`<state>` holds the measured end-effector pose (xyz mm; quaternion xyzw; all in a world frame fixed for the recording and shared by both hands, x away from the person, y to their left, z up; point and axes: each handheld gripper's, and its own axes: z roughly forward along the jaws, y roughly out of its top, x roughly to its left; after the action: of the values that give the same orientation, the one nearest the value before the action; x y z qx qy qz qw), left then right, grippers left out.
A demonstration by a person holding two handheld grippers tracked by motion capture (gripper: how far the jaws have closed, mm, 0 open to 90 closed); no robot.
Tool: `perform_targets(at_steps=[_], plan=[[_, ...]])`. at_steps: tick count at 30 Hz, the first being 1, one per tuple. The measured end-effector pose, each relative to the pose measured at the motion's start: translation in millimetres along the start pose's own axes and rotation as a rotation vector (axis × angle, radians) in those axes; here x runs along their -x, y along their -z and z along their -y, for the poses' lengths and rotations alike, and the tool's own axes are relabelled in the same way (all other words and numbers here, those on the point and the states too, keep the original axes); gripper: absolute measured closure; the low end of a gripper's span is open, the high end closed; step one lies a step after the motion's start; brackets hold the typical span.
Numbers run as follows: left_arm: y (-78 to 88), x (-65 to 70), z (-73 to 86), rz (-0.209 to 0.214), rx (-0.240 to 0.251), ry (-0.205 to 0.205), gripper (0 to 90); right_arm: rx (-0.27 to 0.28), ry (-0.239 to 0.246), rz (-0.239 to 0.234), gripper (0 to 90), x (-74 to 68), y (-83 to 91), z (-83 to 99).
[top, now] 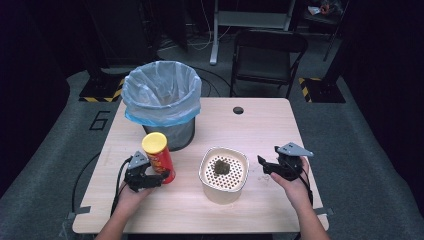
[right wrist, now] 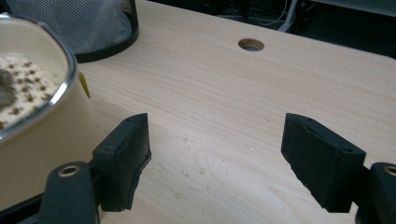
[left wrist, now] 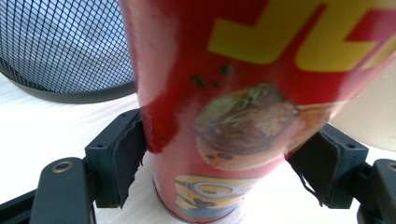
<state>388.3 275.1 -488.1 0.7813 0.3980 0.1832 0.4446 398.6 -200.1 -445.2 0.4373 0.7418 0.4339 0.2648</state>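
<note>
Left gripper grips can on bench.
Jaws clamp can's lower sides; right gripper jaws approx. half open, empty, pot just beside.

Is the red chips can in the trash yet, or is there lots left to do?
Not yet. The chips can stands upright on the table, beside the trash bin. In hand: the left gripper has its pads against both sides of the can. Left to do: lift it and drop it in the bin. The right gripper waits open beside the cream strainer bowl, whose dark lump may go next.
</note>
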Motion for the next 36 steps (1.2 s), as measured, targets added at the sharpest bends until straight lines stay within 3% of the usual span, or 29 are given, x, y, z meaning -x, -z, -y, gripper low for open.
perform_targets(at_steps=[4, 8, 10, 13, 19, 24, 30, 36], plan=[[-2.8, -0.4, -0.2, -0.005, -0.003, -0.016, 20.1, -0.015, -0.008, 0.015, 23.4, 4.4, -1.4, 9.8], [-6.5, -0.9, -0.4, -0.004, 0.007, 0.006, 18.6, -0.025, -0.046, 0.021, 23.4, 11.1, -1.6, 17.9], [-6.6, -2.1, -0.9, 0.000, 0.006, -0.003, 18.4, -0.025, -0.066, 0.023, 23.4, 13.2, -1.1, 19.9], [-7.3, -1.2, -1.7, -0.003, 0.007, 0.000, 22.0, -0.031, -0.070, 0.029, 23.4, 15.4, -1.8, 23.2], [-5.4, 5.2, -5.0, -0.029, -0.010, -0.048, 23.7, -0.075, -0.061, 0.048, 23.4, 17.1, -8.3, 31.9], [1.8, 11.8, -7.4, -0.031, 0.006, -0.079, 24.2, -0.093, -0.055, 0.050, 23.4, 19.1, -11.8, 36.5], [18.7, 14.3, -13.2, -0.008, 0.032, -0.045, 24.2, -0.103, -0.053, 0.052, 23.5, 18.9, -12.8, 38.3], [33.8, 19.6, -34.1, 0.026, 0.025, -0.026, 24.2, -0.115, -0.046, 0.052, 23.7, 18.0, -14.8, 40.2]])
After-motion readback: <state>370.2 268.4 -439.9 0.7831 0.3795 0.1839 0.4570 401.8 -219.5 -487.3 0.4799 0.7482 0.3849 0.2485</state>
